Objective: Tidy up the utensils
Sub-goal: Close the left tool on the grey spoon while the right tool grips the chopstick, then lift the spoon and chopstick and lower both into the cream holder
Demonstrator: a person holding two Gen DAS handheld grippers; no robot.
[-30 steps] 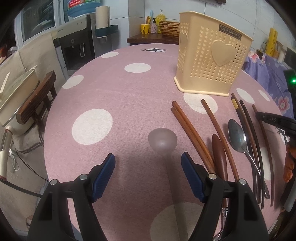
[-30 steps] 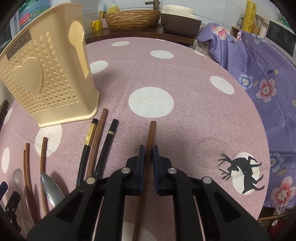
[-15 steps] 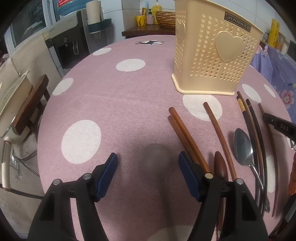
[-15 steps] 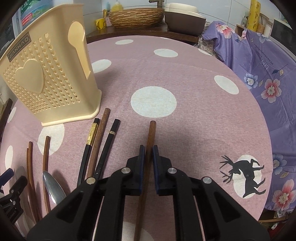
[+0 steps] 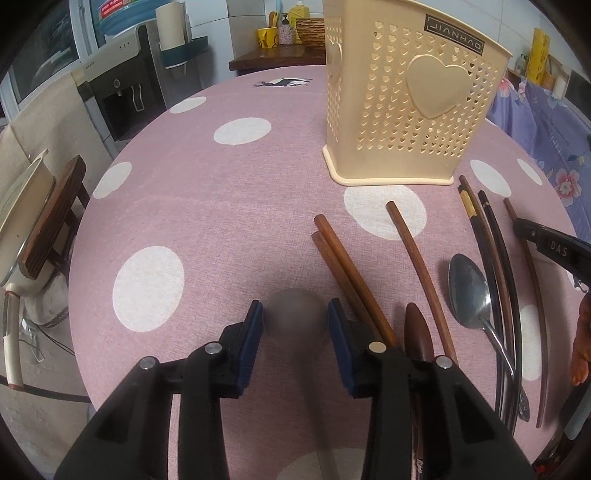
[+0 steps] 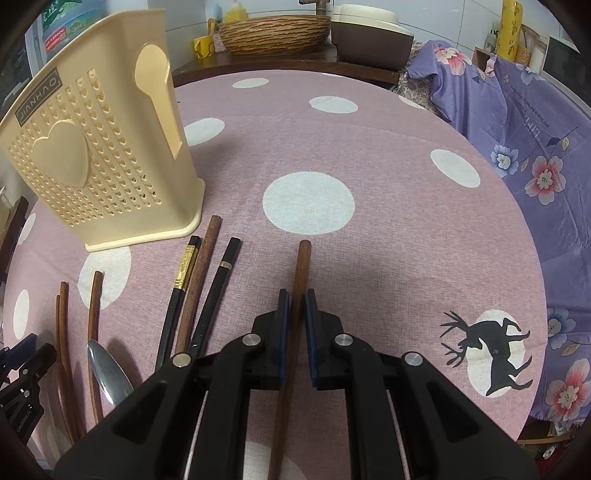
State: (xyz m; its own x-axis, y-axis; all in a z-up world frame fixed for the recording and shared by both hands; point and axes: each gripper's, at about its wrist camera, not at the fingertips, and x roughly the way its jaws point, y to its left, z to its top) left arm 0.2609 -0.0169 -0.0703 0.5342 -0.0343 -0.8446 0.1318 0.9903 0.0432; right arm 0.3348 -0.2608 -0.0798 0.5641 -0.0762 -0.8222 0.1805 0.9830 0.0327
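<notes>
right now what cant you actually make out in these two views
- Left wrist view: the translucent spoon between the closing left gripper is blurred; its handle runs out under the gripper.
- Left wrist view: the dark wooden spoon is mostly hidden behind the gripper's finger.
- Right wrist view: the right gripper covers the brown chopstick lower down.
- Both views: the holder interior is unseen.

Seven chopsticks are counted on the table: five brown wooden chopsticks [image 6: 300, 273] and two black chopsticks [image 6: 216, 295], one of which is marked by a gold band. Three spoons are counted: one metal spoon [image 5: 467, 291], one dark wooden spoon [image 5: 417, 332] and one pale grey spoon [image 5: 295, 314], which is seen blurred. One cream utensil holder [image 5: 402, 110] is seen. Two deer prints [image 6: 487, 354] are found on the tablecloth, one in each view. One woven basket [image 6: 273, 31] is seen behind.
</notes>
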